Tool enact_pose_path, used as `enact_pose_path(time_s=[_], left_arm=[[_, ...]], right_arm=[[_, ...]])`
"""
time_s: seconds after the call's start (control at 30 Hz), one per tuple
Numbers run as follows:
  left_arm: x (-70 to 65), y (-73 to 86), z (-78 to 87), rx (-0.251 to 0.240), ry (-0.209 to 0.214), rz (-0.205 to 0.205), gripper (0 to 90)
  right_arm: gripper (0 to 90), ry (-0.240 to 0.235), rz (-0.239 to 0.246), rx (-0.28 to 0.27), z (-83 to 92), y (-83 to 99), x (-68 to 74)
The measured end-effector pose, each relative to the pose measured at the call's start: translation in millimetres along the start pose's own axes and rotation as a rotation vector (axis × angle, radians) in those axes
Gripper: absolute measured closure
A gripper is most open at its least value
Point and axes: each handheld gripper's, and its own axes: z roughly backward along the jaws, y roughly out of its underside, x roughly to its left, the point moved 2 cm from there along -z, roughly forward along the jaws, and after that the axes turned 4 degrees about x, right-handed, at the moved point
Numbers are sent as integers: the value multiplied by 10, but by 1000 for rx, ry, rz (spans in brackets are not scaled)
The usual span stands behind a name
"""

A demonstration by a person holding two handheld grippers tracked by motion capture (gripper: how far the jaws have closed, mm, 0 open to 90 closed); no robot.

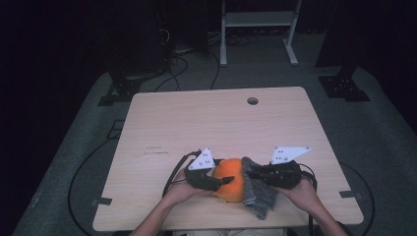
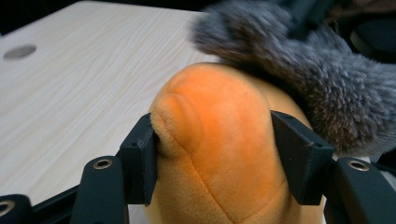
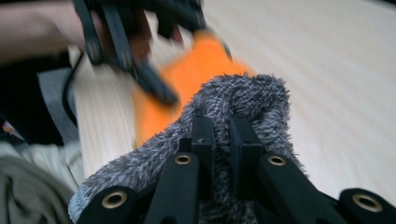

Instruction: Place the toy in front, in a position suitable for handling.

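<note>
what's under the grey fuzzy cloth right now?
The grey cloth drapes over one side of the orange plush, pinched by the right gripper. The left gripper clamps the plush. The plush side beneath the cloth is covered.

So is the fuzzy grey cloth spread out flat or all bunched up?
Bunched up. The grey cloth is pinched into a hump between the right gripper jaws and drapes against the orange plush toy, not lying flat on the table.

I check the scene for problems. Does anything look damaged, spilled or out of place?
Nothing stands out. The left gripper squeezes the orange plush toy, the right gripper pinches the grey fuzzy cloth draped against it, near the table front edge.
</note>
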Motion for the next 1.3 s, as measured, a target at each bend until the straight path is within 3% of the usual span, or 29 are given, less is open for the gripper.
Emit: enact_pose_path(time_s=[0.03,0.1,0.23,0.3,0.4,0.5,0.57,0.63,0.77,0.8,0.87,0.9,0.97,1.03,1.13,1.3], left_arm=[[-30,-19,-3,1,-1,-22,381],[-53,-35,-2,4,-4,-28,360],[92,33,75,-7,60,90,207],[122,68,85,-11,78,119,224],[120,79,90,-21,88,125,294],[124,80,86,-21,75,135,358],[97,62,77,-19,56,112,394],[64,33,62,-12,37,82,413],[-19,-36,46,-13,44,16,407],[-10,-36,56,-10,64,24,368],[65,2,93,-25,158,94,238],[109,29,123,-43,190,127,224],[166,59,166,-66,206,163,268],[160,72,176,-59,148,135,427],[97,45,147,-40,111,88,474],[0,-16,129,-30,81,9,501]], right_arm=[[819,0,13,-4,-24,-60,11],[820,2,40,19,-113,-127,19],[820,-3,42,35,-203,-82,16],[820,2,37,34,-205,-38,9],[821,2,10,37,-169,55,-41],[821,17,-3,54,-121,130,-76],[820,17,-25,61,-74,156,-100],[820,11,-26,34,-6,108,-74],[820,1,15,10,-21,-57,-10],[820,3,31,27,-68,-79,-9],[821,-6,28,32,-119,-59,-23],[821,-8,22,31,-131,-36,-33],[821,-8,7,28,-136,10,-58],[821,-7,-15,28,-118,46,-99],[820,-20,-25,32,-69,11,-103],[820,-41,44,29,-91,-210,24]])
